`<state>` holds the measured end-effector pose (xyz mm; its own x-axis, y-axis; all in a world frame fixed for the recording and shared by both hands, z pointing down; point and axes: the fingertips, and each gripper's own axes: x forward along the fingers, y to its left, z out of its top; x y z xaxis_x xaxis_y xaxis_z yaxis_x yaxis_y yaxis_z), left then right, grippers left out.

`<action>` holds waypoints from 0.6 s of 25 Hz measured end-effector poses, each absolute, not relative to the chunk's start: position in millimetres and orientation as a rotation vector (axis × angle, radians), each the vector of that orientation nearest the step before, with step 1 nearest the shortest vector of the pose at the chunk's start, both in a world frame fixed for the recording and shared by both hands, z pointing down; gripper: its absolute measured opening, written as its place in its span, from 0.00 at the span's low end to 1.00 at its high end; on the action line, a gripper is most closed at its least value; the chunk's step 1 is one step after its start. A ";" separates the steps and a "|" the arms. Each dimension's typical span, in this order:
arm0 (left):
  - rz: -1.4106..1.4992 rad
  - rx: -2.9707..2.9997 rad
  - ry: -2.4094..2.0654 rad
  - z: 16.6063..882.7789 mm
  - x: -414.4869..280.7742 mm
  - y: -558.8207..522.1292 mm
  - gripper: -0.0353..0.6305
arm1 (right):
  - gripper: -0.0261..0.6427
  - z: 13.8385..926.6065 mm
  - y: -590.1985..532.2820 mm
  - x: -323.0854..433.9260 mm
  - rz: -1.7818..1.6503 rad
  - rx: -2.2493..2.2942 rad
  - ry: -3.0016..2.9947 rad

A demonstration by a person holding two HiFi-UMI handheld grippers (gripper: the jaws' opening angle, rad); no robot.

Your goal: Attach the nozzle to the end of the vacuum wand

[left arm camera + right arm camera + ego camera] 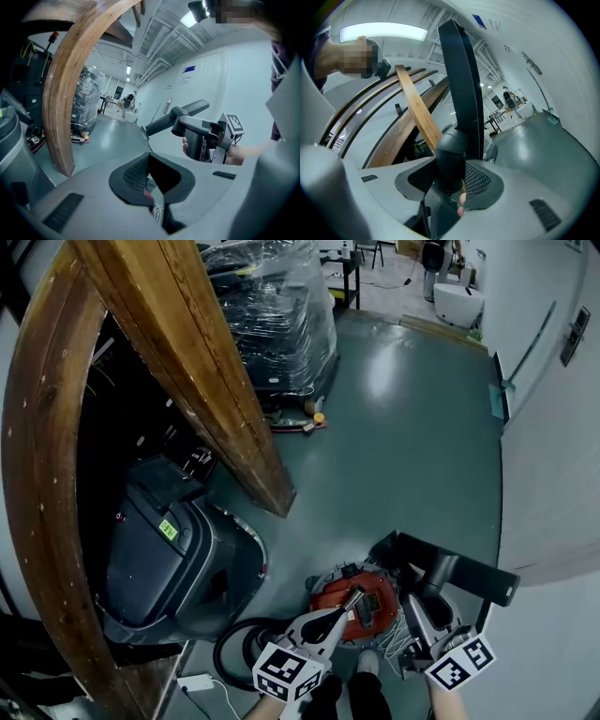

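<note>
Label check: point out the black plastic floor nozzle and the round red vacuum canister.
Black plastic floor nozzle (483, 579): head view, its head bar.
Round red vacuum canister (382, 592): head view, its lid.

Black nozzle (469, 576); red vacuum canister (372, 603) (black trim); glossy grey-green floor (403, 427); brown beam (187, 362).

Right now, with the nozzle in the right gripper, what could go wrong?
The right gripper pinches the nozzle only at its round neck, so the long head may twist or slip. The left gripper is shut on nothing, so nothing steadies the wand, which I cannot make out. The black hose loops close under the left gripper and could catch it.
</note>
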<state>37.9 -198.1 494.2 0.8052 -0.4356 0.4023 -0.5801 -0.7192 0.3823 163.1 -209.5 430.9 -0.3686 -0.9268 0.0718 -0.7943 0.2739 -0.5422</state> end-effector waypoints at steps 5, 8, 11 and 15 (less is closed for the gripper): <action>0.430 2.462 -0.762 554.5 39.3 -199.7 0.06 | 0.31 486.3 -217.1 159.5 -0.800 -1.580 2.293; 0.477 2.470 -0.756 587.2 43.2 -200.2 0.06 | 0.31 516.4 -218.6 157.9 -0.850 -1.579 2.298; 0.528 2.481 -0.751 617.7 47.2 -201.1 0.06 | 0.31 537.8 -219.2 158.7 -0.883 -1.581 2.298; 0.588 2.483 -0.746 654.7 50.9 -205.5 0.09 | 0.31 555.5 -224.9 162.9 -0.907 -1.587 2.292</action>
